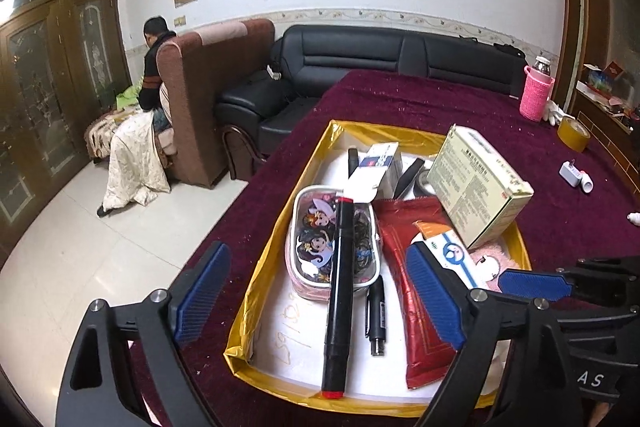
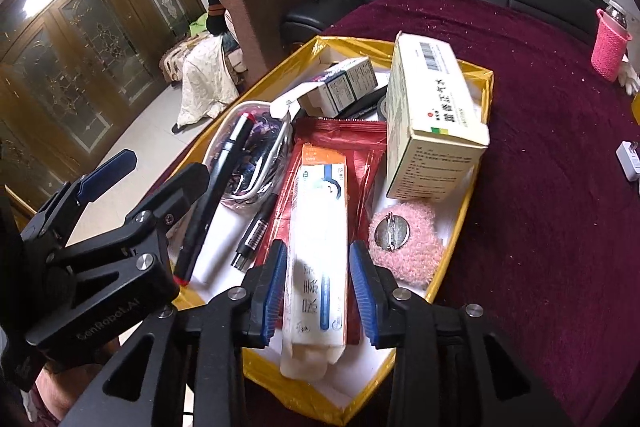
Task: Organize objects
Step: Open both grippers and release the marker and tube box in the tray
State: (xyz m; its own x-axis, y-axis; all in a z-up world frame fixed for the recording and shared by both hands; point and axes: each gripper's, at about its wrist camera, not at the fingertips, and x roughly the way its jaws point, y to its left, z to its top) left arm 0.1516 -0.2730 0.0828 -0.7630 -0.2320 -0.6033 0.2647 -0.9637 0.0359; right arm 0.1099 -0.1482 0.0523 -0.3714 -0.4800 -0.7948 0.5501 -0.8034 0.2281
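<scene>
A gold-rimmed box (image 1: pixel 280 227) on the maroon tablecloth holds several items. A black marker with red ends (image 1: pixel 338 295) lies over a cartoon pouch (image 1: pixel 320 239), beside a black pen (image 1: pixel 376 315) and a red packet (image 1: pixel 404 239). My left gripper (image 1: pixel 320 295) is open over the box, empty. My right gripper (image 2: pixel 319 291) straddles a long white-and-orange box (image 2: pixel 318 247) lying on the red packet (image 2: pixel 336 143); the pads stand slightly apart from it. A tall yellowish medicine box (image 2: pixel 432 115) leans at the right. A pink fuzzy brooch (image 2: pixel 404 243) lies beside it.
A pink-sleeved bottle (image 1: pixel 536 95), a tape roll (image 1: pixel 574 135) and a small white charger (image 1: pixel 572 175) stand on the cloth to the right. A black sofa (image 1: pixel 360 63) and a brown armchair (image 1: pixel 212 99) with a person are beyond the table.
</scene>
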